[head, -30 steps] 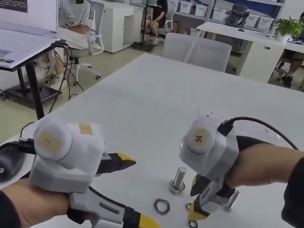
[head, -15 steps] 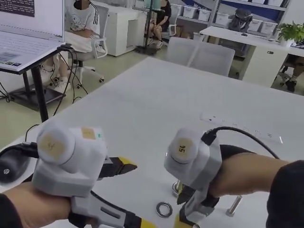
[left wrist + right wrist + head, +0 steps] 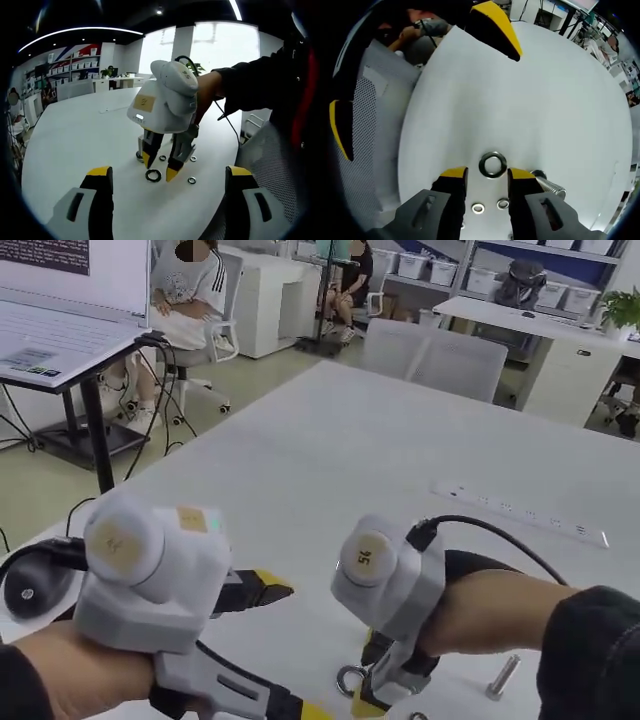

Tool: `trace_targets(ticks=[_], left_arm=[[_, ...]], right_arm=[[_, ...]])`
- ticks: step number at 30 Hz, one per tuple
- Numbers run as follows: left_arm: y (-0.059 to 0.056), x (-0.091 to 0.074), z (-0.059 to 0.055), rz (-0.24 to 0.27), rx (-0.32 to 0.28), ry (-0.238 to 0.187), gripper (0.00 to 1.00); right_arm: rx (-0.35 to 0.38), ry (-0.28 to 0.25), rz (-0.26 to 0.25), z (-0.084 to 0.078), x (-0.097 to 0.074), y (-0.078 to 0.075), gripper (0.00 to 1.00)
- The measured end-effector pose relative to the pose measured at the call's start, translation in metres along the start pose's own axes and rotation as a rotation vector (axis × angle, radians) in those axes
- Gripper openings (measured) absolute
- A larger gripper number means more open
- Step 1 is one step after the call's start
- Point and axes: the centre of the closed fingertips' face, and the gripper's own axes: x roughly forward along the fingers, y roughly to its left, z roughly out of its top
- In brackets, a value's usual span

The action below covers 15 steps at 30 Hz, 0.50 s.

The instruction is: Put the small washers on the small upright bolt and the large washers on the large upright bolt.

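Right gripper (image 3: 486, 176) — jaws partly open, gripping nothing — points its tips down at the large washer (image 3: 482, 165), flat on the table (image 3: 520, 90). Large bolt (image 3: 551, 186) just beside it, small washers (image 3: 474, 208) near; left gripper (image 3: 290, 650) gapes wide, empty.

One large steel washer (image 3: 492, 164) lies flat on my desk (image 3: 520, 100), just beside the threaded large bolt (image 3: 549, 185). Two small washers (image 3: 478, 208) lie flat near it, apart. The small bolt (image 3: 502, 677) sits further off; I can't tell its pose.
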Motion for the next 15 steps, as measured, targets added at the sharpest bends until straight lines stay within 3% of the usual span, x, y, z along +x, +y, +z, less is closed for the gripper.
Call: trace_targets(ticks=[15], left_arm=[[0.0006,0.0005,-0.0002,0.003,-0.004,-0.004,0.93]], right_arm=[[0.018,-0.003,0.003,0.0015,0.0041,-0.0041,0.33]])
